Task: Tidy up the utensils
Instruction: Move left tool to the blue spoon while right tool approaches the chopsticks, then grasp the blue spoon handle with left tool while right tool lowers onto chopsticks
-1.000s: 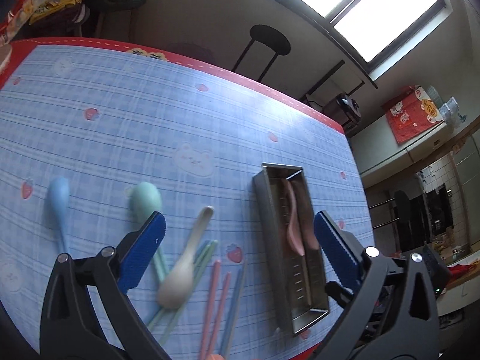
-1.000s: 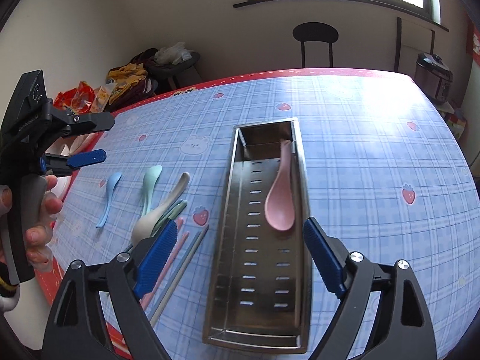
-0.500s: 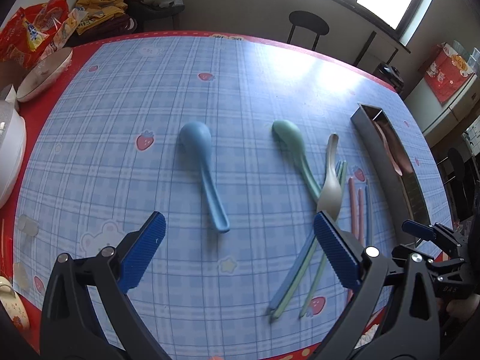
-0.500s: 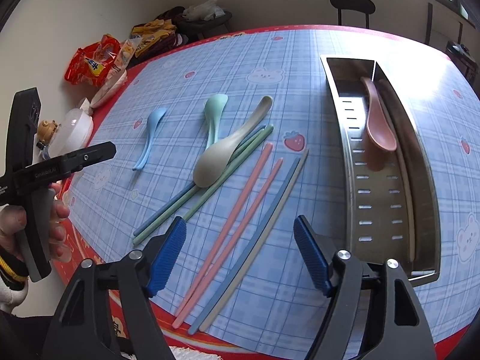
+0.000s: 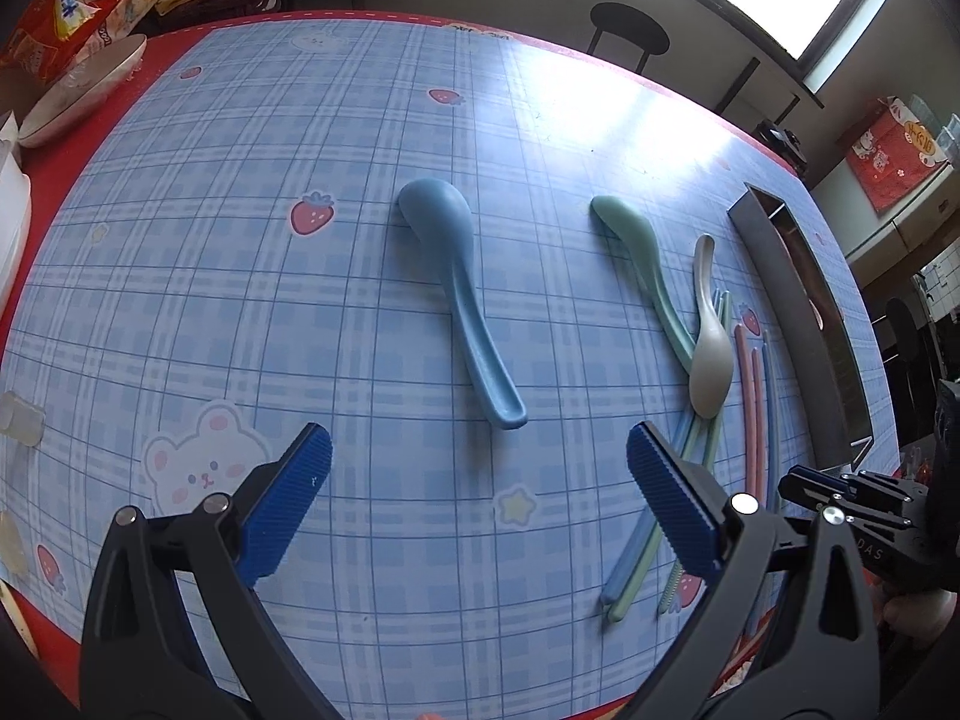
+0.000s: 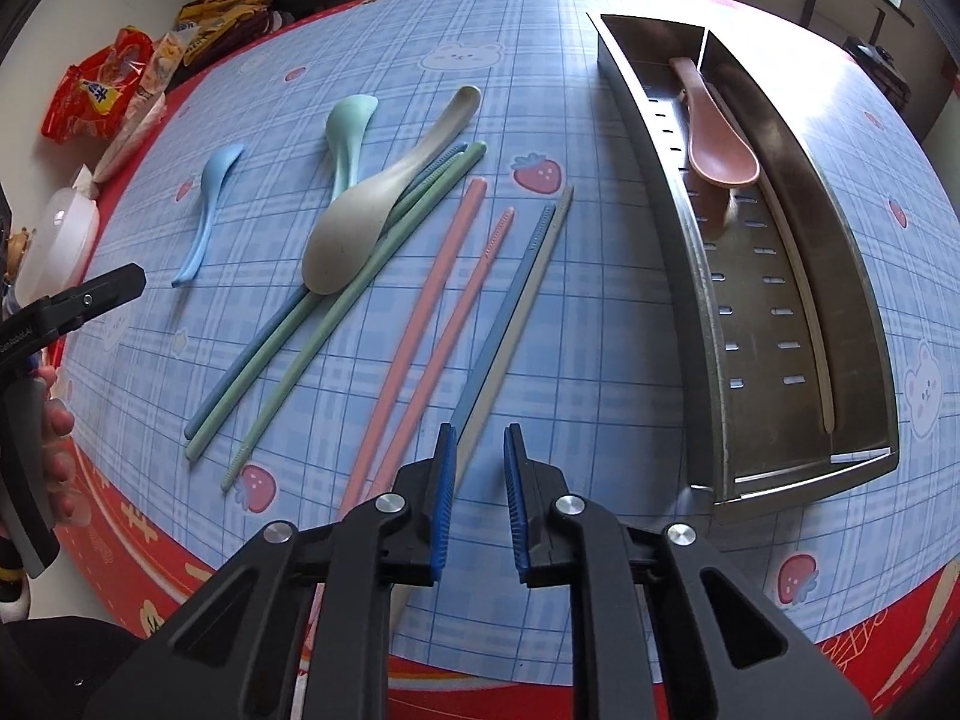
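A blue spoon lies alone on the checked cloth. My left gripper hovers wide open just short of its handle end, touching nothing. To its right lie a green spoon and a beige spoon resting on green and blue chopsticks. Two pink chopsticks lie beside a blue and beige chopstick pair. My right gripper is closing, its jaws narrow, over the near end of that pair; the pads are apart from it. A metal tray holds a pink spoon.
Snack bags and a white container crowd the table's left edge, with a white bowl near them. The red front border lies just under my right gripper. A black stool stands beyond the far edge.
Both grippers have sunk toward the table. The left swung from the tray over to the blue spoon. The right moved from the tray to the chopsticks and its jaws narrowed a lot.
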`<action>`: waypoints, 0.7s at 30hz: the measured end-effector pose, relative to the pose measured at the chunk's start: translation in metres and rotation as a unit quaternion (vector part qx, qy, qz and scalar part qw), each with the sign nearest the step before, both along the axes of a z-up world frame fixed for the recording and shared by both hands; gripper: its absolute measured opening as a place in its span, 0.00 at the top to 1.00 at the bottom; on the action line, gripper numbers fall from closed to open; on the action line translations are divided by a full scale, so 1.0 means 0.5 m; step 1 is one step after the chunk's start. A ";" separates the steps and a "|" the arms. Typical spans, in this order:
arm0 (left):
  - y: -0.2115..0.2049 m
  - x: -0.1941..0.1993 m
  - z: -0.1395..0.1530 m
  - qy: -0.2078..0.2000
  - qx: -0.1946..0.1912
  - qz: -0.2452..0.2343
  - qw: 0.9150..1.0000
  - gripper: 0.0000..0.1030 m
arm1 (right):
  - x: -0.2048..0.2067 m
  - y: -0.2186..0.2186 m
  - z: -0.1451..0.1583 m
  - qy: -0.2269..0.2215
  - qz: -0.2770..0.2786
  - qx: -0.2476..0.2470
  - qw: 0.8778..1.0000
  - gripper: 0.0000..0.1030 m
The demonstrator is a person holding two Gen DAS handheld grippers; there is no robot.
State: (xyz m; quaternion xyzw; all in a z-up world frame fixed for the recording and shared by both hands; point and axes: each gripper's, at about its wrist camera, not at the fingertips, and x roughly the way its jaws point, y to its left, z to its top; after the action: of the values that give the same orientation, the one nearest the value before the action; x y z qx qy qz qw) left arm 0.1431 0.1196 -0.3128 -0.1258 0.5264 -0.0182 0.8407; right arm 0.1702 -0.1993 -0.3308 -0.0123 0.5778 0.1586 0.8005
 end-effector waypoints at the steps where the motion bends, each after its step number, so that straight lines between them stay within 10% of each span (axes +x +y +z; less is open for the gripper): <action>1: 0.003 0.002 -0.001 0.000 0.000 0.001 1.000 0.05 | 0.002 0.000 0.000 0.000 -0.003 -0.003 1.000 0.85; 21: 0.048 0.032 -0.031 0.042 -0.074 0.050 0.995 0.05 | 0.044 0.049 -0.005 -0.011 0.027 -0.019 0.999 0.90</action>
State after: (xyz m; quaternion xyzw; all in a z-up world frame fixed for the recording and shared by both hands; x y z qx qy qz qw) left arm 0.1594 0.1437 -0.3283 -0.2143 0.5516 -0.0097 0.8061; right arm 0.1923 -0.1747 -0.3331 -0.0452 0.5711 0.1691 0.8020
